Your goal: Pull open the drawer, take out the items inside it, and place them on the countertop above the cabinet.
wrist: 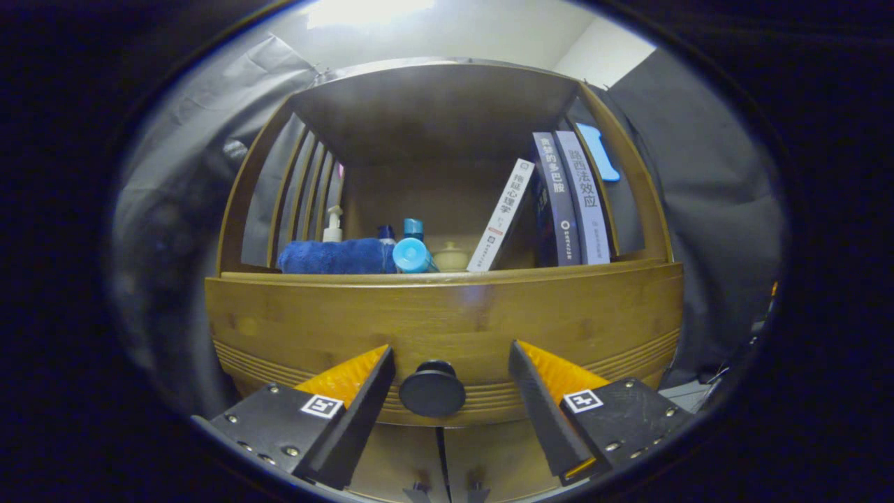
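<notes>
Gripper view, gripper (450, 367) spread wide, fingers either side of the round drawer knob (432, 388) without touching, wooden drawer (447, 321) front shut just ahead, countertop (447, 276) above crowded with folded blue towel (335, 256), bottles (412, 253), leaning books (559, 202)

Dim, fisheye-bowed view (edges blurred), overhead light (370, 10) glaring, shelf recess (433, 140) shadowed.

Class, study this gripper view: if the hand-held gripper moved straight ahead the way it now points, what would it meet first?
Most likely the round black knob on the wooden drawer front. The hand-held gripper is open, with the knob between its fingers. Depth is hard to judge, so the fingertips might touch the drawer front.
</notes>
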The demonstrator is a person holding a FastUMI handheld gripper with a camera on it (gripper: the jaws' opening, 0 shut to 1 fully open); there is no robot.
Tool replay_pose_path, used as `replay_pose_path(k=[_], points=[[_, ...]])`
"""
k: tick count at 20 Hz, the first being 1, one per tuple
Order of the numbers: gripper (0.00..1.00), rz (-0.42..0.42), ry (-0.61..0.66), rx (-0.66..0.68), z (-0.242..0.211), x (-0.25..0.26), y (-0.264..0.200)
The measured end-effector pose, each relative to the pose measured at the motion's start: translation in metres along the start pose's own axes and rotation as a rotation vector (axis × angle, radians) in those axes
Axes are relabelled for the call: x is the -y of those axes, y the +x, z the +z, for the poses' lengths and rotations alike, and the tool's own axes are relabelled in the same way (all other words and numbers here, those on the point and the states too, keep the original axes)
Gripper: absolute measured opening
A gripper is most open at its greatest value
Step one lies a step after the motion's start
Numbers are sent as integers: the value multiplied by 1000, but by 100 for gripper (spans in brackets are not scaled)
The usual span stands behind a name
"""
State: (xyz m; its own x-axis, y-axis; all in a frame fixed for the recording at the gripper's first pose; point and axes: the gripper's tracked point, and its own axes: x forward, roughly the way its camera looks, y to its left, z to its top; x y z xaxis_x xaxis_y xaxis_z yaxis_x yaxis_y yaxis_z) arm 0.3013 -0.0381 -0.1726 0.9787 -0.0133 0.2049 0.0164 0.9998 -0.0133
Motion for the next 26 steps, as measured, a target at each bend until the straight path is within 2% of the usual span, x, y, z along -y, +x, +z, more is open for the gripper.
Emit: replay_pose_path(k=[8, 12, 16, 26], points=[[99, -18, 17, -79, 2, -1, 8], [99, 28, 17, -198, -31, -15, -7], [99, 52, -36, -203, -22, -25, -38], [99, 14, 34, -226, 28, -18, -137]])
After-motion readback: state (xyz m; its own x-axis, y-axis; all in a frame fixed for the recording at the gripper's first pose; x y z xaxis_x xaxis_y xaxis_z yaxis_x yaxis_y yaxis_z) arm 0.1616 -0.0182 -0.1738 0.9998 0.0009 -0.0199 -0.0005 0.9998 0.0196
